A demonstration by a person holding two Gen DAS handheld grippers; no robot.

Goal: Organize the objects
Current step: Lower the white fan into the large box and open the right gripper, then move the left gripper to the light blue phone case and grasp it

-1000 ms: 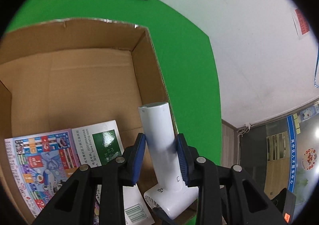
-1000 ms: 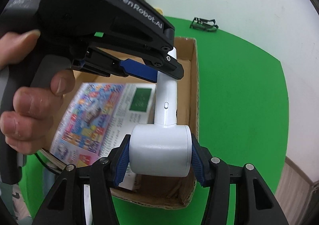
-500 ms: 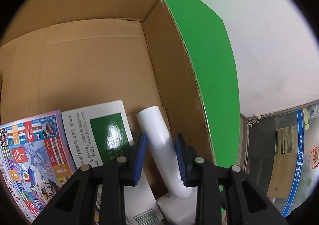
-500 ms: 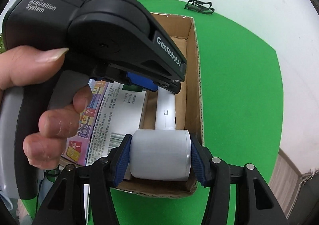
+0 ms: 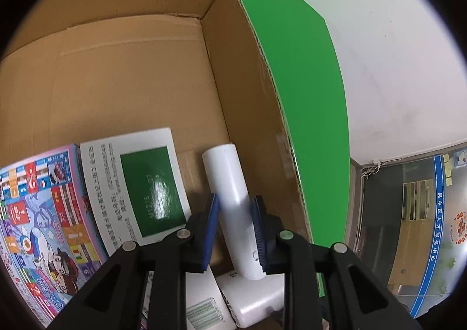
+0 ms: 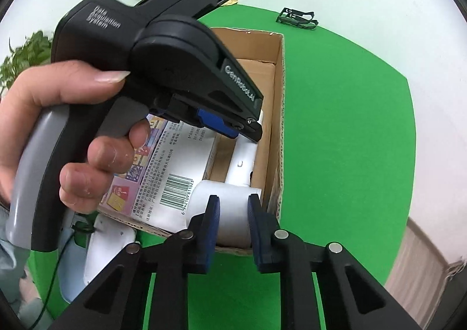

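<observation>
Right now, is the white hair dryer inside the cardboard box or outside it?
Inside. The white hair dryer lies along the right wall of the cardboard box, beside the booklet, handle between the left gripper fingers.

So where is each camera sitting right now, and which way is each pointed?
Left wrist: on the left hand-held gripper, looking down into the cardboard box; its fingers straddle the white handheld device.
Right wrist: on the right hand-held gripper, outside the box's near end, facing the left hand.
Shared: box, device, booklet.

Black left gripper [image 6: 233, 131] with blue-padded jaws, grey grip, white "GenRobot.AI" lettering, bare-skinned hand [image 6: 67, 137].
</observation>
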